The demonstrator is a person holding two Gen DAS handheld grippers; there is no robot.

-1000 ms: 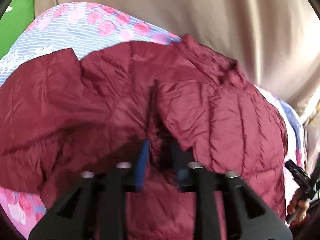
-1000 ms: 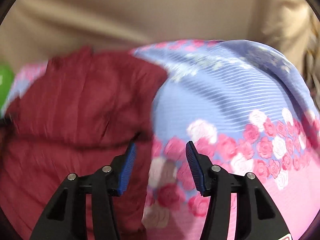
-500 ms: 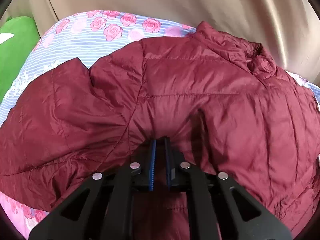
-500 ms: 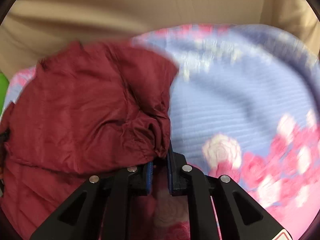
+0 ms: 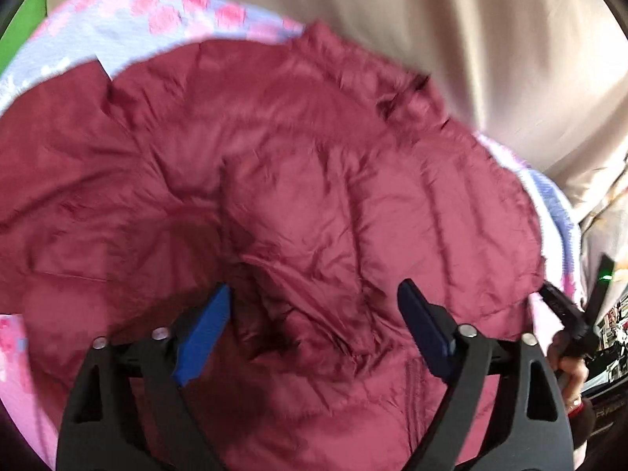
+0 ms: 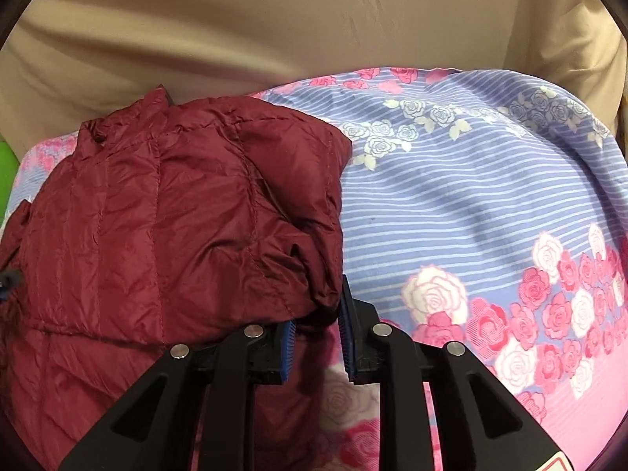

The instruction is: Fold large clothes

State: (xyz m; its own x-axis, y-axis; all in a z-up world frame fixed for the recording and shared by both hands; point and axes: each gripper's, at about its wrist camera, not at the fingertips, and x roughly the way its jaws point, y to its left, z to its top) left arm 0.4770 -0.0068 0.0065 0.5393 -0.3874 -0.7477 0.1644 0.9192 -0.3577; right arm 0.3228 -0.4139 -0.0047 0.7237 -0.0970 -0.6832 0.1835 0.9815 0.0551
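A maroon quilted jacket lies spread on a floral bedsheet, with its right side folded over onto itself. My left gripper hovers over the jacket's lower middle. Its jaws are opening wide, and cloth lies beneath them but no pad presses on it. My right gripper is at the jacket's right edge, its jaws opening a little. The folded corner rests at its fingertips and pink sheet shows through the gap. In the left wrist view the right gripper shows at the far right, held by a hand.
Beige fabric rises behind the bed along the far side. The blue striped and pink rose bedsheet stretches to the right of the jacket. A green object sits at the far left.
Half a second ago both grippers were shut on the jacket's cloth; now the left stands wide open and the right has parted slightly. The jacket's right side now lies folded over.
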